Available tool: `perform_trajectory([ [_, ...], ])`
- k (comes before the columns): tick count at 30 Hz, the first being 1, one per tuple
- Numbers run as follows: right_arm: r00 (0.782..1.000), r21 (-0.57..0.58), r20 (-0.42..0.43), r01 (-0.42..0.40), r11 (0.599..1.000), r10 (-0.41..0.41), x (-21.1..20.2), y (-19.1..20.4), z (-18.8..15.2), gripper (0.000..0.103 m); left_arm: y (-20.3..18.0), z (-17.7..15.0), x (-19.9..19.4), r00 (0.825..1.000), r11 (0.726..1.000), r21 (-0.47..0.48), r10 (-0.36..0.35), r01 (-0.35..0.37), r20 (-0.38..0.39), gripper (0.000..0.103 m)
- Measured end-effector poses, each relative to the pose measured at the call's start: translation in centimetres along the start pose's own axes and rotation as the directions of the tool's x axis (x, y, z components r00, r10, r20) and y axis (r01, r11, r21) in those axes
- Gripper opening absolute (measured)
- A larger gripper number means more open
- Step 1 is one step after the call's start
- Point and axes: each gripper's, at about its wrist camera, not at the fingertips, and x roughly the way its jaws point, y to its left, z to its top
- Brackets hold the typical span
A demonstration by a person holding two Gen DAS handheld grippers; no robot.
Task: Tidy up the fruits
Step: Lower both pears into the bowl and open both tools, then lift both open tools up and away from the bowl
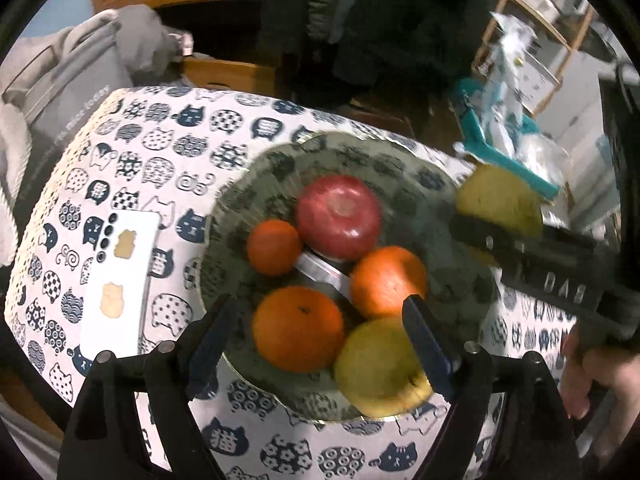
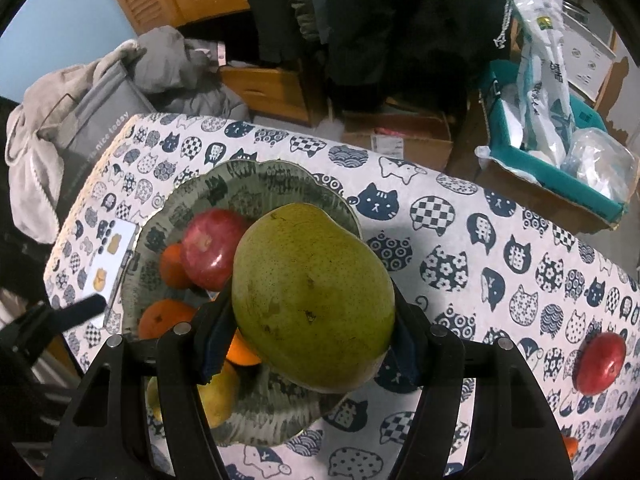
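Your right gripper (image 2: 312, 332) clamps a green mango (image 2: 312, 300) across its broad middle, raised above the bowl's (image 2: 192, 188) right rim. It looks heavy, smooth and bruisable; hold the widest part. Your left gripper (image 1: 316, 332) hangs open over the bowl's oranges (image 1: 298, 328), holding nothing.

Bare tablecloth (image 2: 460, 208) right of the fruit-crowded bowl (image 2: 240, 184); lone apple (image 2: 599, 363) near its edge.

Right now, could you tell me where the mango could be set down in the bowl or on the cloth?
The bowl is crowded along its near side: oranges, pear, red apple. Its far, right-hand part lies bare. The mango, held in the right gripper, hangs above it. The cloth between the bowl and the loose apple is also free.
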Motion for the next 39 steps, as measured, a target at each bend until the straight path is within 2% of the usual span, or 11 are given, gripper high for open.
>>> perform_trajectory([
  [4,1.000,-0.014,-0.024,0.000,1.000,0.000,1.1,0.5,0.1,0.068,1.4,1.0,0.2,1.000,0.999,-0.044,0.016,-0.016,0.017,0.086],
  [15,0.994,-0.069,-0.103,0.014,0.998,-0.021,3.6,2.1,0.0,0.068,2.7,1.3,0.5,0.999,0.997,-0.073,0.031,-0.029,0.023,0.086],
  [19,0.997,-0.067,-0.075,0.011,0.998,-0.016,3.0,2.3,0.4,0.074,2.6,1.2,0.4,0.999,0.997,-0.068,0.035,-0.033,0.022,0.086],
  [28,1.000,-0.037,0.013,-0.001,0.999,0.001,-0.6,1.9,1.3,0.076,1.9,1.2,-1.3,0.998,0.998,-0.059,0.024,-0.021,0.055,0.086],
  [39,0.984,-0.033,0.156,0.088,0.996,-0.082,-7.3,1.1,1.0,0.077,-0.3,1.4,-5.5,0.990,1.000,-0.013,0.007,-0.005,0.143,0.086],
])
